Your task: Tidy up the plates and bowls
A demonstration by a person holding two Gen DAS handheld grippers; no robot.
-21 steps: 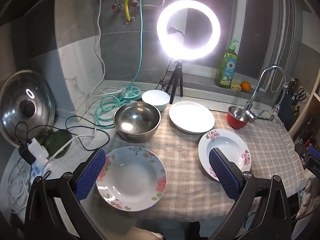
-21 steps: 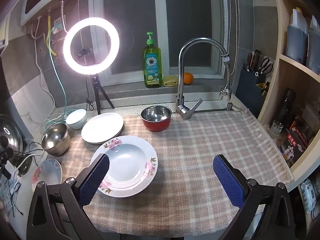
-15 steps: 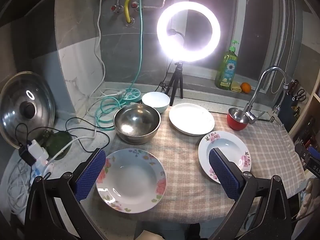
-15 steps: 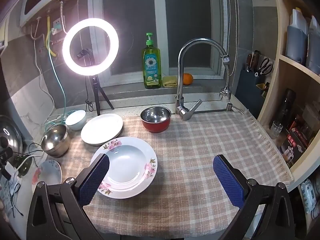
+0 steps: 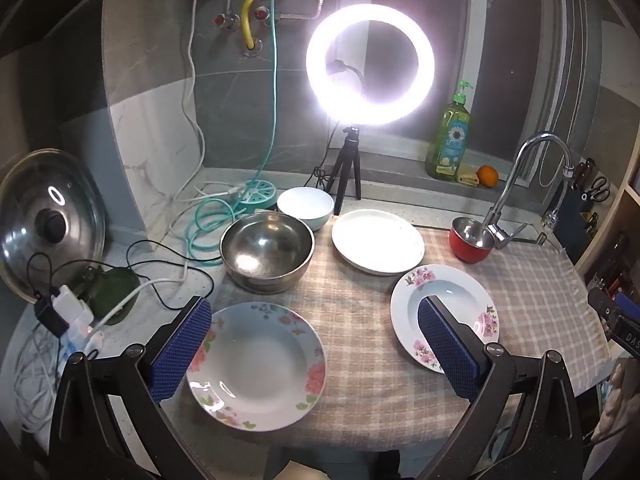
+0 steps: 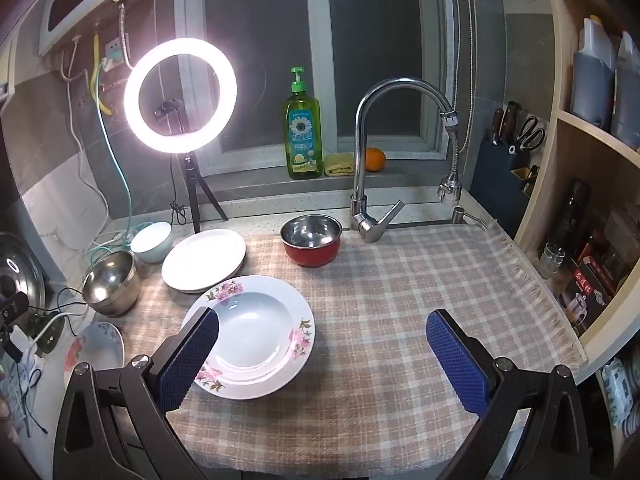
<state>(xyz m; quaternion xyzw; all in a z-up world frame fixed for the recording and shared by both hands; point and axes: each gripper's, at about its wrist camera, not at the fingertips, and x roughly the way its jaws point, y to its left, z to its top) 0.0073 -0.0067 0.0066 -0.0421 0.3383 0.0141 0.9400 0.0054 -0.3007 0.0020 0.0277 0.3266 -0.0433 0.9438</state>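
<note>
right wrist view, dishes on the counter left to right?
Flowered plate at the left edge → steel bowl → small white bowl → plain white plate → pink-flower deep plate → red bowl.

On the cloth (image 6: 400, 300), plate (image 6: 204, 258) lies between two bowls (image 6: 311, 240) (image 6: 112, 282).
</note>
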